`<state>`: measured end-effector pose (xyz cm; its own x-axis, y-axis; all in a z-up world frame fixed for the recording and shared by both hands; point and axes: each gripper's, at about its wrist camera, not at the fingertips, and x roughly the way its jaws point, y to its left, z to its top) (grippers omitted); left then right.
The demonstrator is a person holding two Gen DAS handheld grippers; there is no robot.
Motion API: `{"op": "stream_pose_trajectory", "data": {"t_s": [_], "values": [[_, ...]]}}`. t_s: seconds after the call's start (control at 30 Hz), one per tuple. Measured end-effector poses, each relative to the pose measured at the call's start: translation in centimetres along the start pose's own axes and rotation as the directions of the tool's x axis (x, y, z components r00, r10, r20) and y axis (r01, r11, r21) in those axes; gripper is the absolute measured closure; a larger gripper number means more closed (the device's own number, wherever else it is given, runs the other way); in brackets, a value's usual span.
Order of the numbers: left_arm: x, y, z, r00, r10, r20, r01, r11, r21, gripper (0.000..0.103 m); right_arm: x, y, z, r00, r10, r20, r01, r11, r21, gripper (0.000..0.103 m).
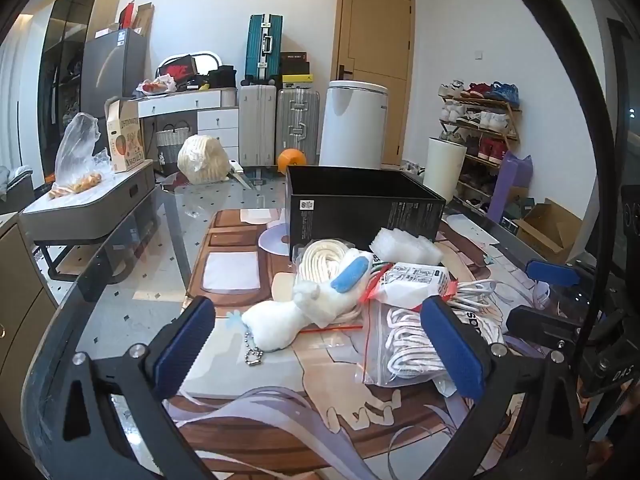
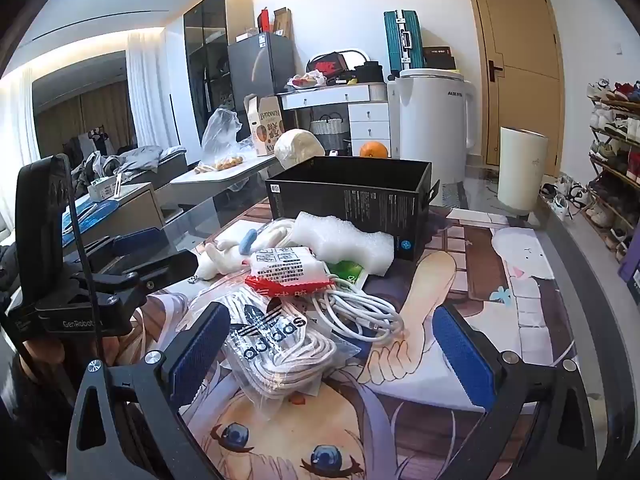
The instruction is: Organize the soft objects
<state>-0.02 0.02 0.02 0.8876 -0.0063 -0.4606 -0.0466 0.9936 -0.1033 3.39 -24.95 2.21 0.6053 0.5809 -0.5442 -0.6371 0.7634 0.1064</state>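
Soft items heaped before the open black box (image 1: 362, 204), likely their bin. Left gripper (image 1: 320, 344) spread, empty, facing the plush toy (image 1: 288, 316). Right gripper (image 2: 332, 352) spread over the bagged laces (image 2: 276, 344).

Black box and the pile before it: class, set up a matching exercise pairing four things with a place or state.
1. black box
2. plush toy
3. foam sheet
4. right claw

a. open, nothing held
b. leaning on the box's front
c. open-topped, behind the pile
d. lying nearest the left claw

Pairs: 1-c, 2-d, 3-b, 4-a
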Motion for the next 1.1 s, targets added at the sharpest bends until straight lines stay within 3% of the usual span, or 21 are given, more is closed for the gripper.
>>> {"op": "stream_pose_trajectory", "data": {"t_s": [1.1], "values": [[0.2, -0.3, -0.4, 1.000, 0.002, -0.016, -0.002, 0.999, 0.032, 0.000, 0.3, -0.6, -0.3, 1.000, -0.010, -0.018, 0.010, 1.000, 0.009, 0.000]]}}
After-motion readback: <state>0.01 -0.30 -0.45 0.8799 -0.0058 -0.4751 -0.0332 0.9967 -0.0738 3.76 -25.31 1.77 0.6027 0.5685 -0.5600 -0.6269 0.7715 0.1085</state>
